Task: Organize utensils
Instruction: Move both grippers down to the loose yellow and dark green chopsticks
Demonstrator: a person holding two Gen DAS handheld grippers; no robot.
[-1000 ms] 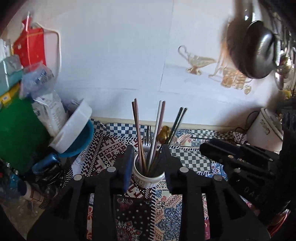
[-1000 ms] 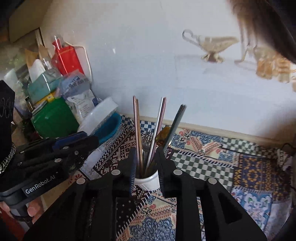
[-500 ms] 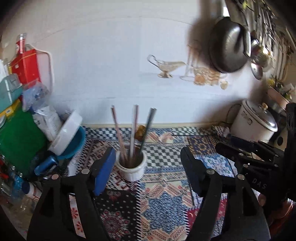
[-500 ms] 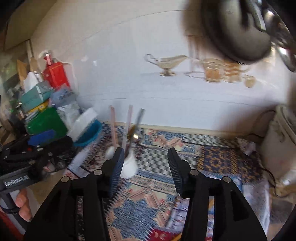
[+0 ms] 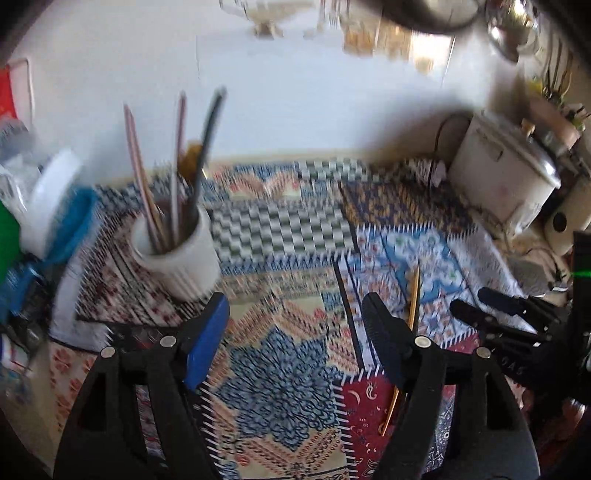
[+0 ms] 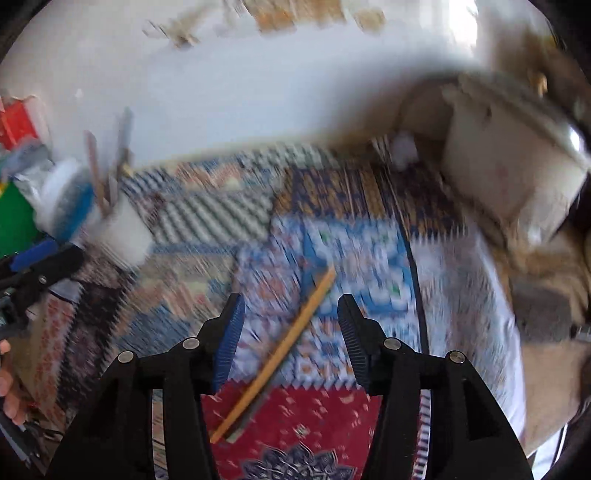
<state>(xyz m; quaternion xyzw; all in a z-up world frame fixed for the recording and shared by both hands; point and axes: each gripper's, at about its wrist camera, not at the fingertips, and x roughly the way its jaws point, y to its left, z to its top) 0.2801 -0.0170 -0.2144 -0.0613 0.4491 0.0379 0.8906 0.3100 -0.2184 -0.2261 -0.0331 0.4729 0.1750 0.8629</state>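
Observation:
A white cup (image 5: 181, 254) holding several upright chopsticks and utensils (image 5: 173, 166) stands at the left on the patterned cloth (image 5: 280, 354); it shows blurred in the right wrist view (image 6: 123, 236). A gold chopstick pair (image 6: 280, 350) lies flat on the cloth, between and below my right gripper's open fingers; it also shows in the left wrist view (image 5: 408, 321). My left gripper (image 5: 295, 332) is open and empty, right of and nearer than the cup. My right gripper (image 6: 290, 332) is open and empty above the gold chopsticks, also seen in the left wrist view (image 5: 495, 314).
A white rice cooker (image 5: 502, 177) stands at the back right by the wall. A blue bowl with a white lid (image 5: 59, 210), a green box and packets crowd the left edge. A dark pan (image 5: 424, 11) hangs on the wall above.
Both grippers have opened and pulled back from the cup, then swung right and downward. The gold chopsticks on the cloth have come into view under the right gripper.

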